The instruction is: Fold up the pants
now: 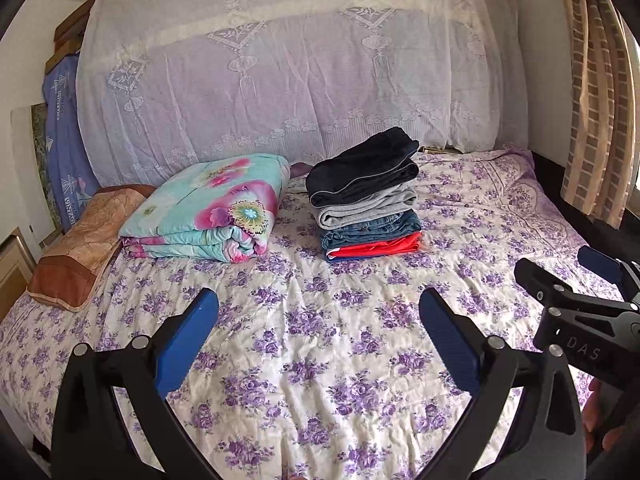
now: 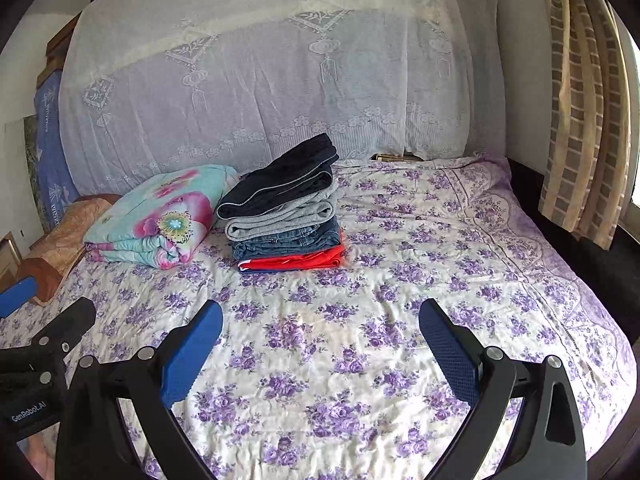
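The pants [image 1: 362, 196] sit as a stack of four folded pairs near the middle of the bed [image 1: 320, 360] in the left wrist view: a dark navy pair [image 1: 362, 174] with pale piping on top, a grey pair [image 1: 366, 208] under it, blue denim [image 1: 370, 230] below that and a red pair [image 1: 376, 248] at the bottom. The top two look like soft, light jersey that will sag and slide if lifted by one corner; the denim is likely stiffer and heavier, and the red fabric looks thin and possibly slippery. A folded edge or the waistband, pinched through all layers, seems the safest hold. The left gripper [image 1: 318, 310] hovers over the floral sheet well short of the stack, its jaws wide apart and empty. The right gripper [image 1: 568, 276] enters at the right edge, and the letters "DAS" can be read on its black body. A folded flowered quilt [image 1: 208, 208] lies just left of the stack, and a blue cloth [image 1: 64, 136] by the wall carries print too small to read. In the right wrist view the pants [image 2: 286, 216] again lie centre-left on the bed [image 2: 440, 280], apart from the quilt [image 2: 160, 220]. The right gripper [image 2: 320, 314] is held above bare sheet with its jaws spread wide, gripping nothing. The left gripper [image 2: 36, 312] shows at the left edge with "GenRobot.AI" legible on its strap. No unfolded pair appears in either view.
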Demonstrator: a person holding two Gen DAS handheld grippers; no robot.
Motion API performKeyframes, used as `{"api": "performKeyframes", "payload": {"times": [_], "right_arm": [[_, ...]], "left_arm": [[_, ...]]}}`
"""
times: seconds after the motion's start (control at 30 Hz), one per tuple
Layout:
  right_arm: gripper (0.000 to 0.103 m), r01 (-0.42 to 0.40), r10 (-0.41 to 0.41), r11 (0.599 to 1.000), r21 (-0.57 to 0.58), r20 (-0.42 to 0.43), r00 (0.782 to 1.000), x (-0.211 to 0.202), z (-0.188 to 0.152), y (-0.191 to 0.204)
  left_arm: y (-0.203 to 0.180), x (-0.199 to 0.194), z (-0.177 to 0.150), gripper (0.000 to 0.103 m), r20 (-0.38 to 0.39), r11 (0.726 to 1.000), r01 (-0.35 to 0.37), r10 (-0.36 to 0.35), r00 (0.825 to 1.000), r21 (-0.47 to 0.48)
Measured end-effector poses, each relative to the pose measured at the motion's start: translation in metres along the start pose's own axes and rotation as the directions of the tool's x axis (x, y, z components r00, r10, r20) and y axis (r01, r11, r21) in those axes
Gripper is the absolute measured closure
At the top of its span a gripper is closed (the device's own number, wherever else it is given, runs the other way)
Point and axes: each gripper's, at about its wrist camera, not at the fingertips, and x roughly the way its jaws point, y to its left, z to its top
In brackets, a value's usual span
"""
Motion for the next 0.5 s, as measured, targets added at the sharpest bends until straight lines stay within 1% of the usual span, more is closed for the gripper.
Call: {"api": "performKeyframes", "payload": {"times": [0.13,0.23,0.5], "right_arm": [[0.004,0.008,-0.008,1.000,-0.010,-0.014,1.000,-0.002,-0.005,0.001],[0.004,-0.003,0.003,1.000,0.002,-0.032,0.999,0.000,-0.008,-0.001],[0.004,-0.010,0.010,1.000,0.009,-0.027,1.000,-0.003,-0.009,-0.003]], "left_arm": [[-0.006,-0.008,-0.003,0.005,0.004,1.000,-0.002,0.002,1.000,0.015],[-0.010,-0.011,-0.004,0.005,0.003,1.000,0.000,0.000,1.000,0.022],[-0.015,-0.013,-0.006,0.005,0.001,1.000,0.003,-0.003,1.000,0.024]]}}
